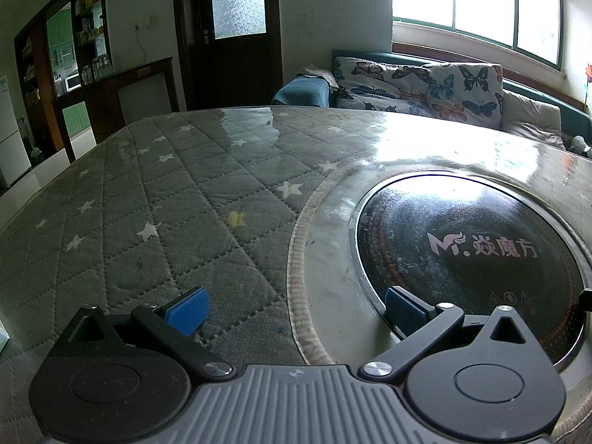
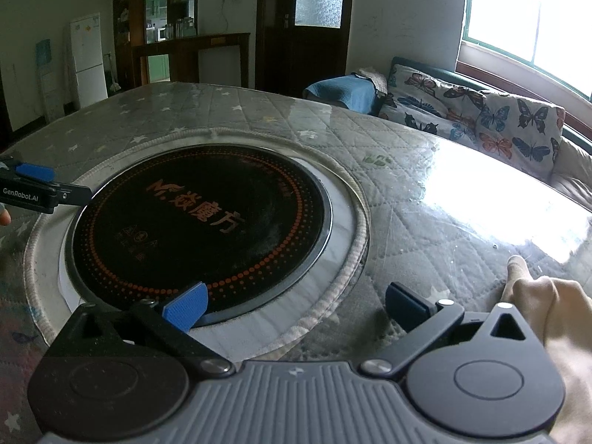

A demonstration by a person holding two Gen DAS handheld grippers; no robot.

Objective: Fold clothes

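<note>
A beige garment (image 2: 547, 318) lies bunched at the lower right of the right wrist view, just right of my right gripper (image 2: 296, 309). That gripper is open wide, its blue pads (image 2: 187, 310) empty above the edge of the round black cooktop (image 2: 199, 222). My left gripper (image 1: 296, 309) is open too, nothing between its pads (image 1: 188, 310); it hangs over the quilted star-patterned table cover (image 1: 166, 199) beside the cooktop (image 1: 473, 255). The left gripper (image 2: 35, 181) also shows at the left edge of the right wrist view. No clothing appears in the left wrist view.
The table is covered with clear plastic over the quilt (image 2: 425, 192). Behind it stands a sofa with butterfly cushions (image 1: 425, 85) and a blue folded cloth (image 2: 344, 90). A dark door (image 1: 236, 33), a shelf unit (image 1: 74, 48) and a white fridge (image 2: 87, 59) line the far wall.
</note>
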